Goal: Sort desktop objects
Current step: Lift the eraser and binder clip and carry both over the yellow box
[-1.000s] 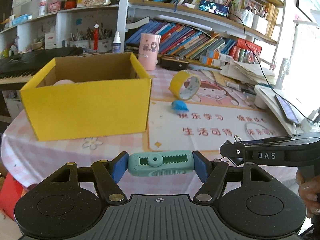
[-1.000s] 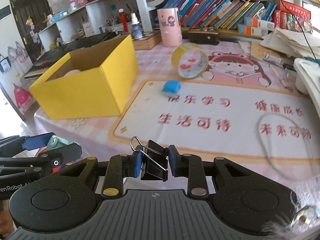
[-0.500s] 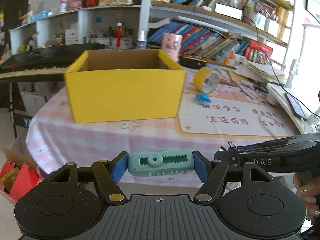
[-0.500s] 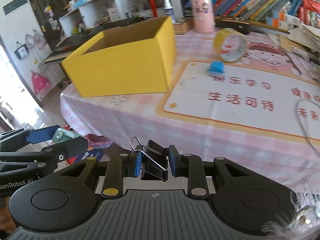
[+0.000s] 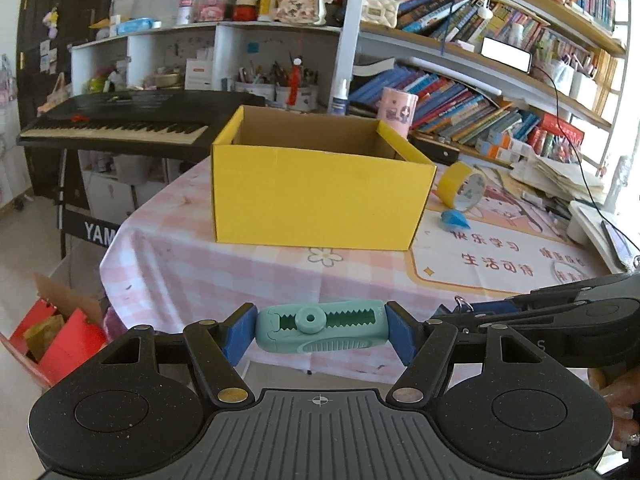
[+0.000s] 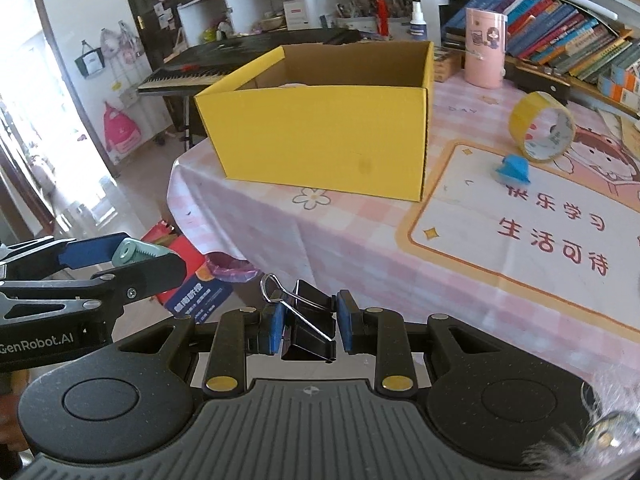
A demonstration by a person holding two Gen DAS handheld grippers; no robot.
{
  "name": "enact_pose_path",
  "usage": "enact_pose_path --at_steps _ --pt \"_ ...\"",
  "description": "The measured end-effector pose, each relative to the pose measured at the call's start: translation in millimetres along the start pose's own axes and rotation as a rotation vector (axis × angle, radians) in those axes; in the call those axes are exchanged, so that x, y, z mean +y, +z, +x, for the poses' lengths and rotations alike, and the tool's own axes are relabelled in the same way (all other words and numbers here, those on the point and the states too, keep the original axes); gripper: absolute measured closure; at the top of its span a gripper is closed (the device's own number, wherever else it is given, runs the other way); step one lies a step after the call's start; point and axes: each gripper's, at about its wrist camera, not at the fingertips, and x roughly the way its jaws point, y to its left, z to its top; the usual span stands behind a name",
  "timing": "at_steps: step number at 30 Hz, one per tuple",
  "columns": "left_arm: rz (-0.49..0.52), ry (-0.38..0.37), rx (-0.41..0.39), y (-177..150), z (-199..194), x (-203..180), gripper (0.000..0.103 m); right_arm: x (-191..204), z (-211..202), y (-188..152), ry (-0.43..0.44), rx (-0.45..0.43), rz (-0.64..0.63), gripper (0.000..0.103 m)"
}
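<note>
My left gripper is shut on a teal correction-tape dispenser, held crosswise between its blue pads, off the table's near edge. My right gripper is shut on a black binder clip with a wire handle sticking up. An open yellow cardboard box stands on the pink checked tablecloth ahead of both grippers; something pale lies inside it. To the right of the box lie a yellow tape roll and a small blue object. The left gripper also shows at the left of the right wrist view.
A pink cylinder cup stands behind the box. A black keyboard on a stand is to the left of the table, a red box on the floor below. Bookshelves line the back; papers and a phone sit at right.
Both grippers have drawn back and to the left, off the table's edge, each still holding its object. The box now lies further ahead and more centred.
</note>
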Motion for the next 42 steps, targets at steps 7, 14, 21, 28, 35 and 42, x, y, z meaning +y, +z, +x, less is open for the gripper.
enact_pose_path --at_steps 7,14,21,28,35,42 --pt "0.002 -0.005 -0.010 1.9 1.2 -0.1 0.033 0.8 0.6 4.8 -0.006 -0.007 -0.011 0.078" --pt "0.015 -0.006 -0.027 8.4 1.2 -1.7 0.033 -2.5 -4.2 12.6 -0.026 -0.037 -0.007 0.078" --pt "0.020 0.005 -0.063 23.5 1.2 -0.5 0.033 -6.1 -7.0 25.7 -0.031 -0.077 -0.003 0.078" --pt "0.013 0.018 -0.121 49.0 4.9 1.0 0.033 -14.9 -15.7 51.4 -0.033 -0.153 0.003 0.078" --pt "0.010 0.051 -0.172 74.4 18.6 -3.1 0.033 -25.6 -13.4 88.9 0.001 -0.215 -0.012 0.078" --pt "0.000 0.084 -0.202 100.9 45.9 -5.0 0.033 -39.5 7.8 129.3 0.038 -0.241 -0.057 0.078"
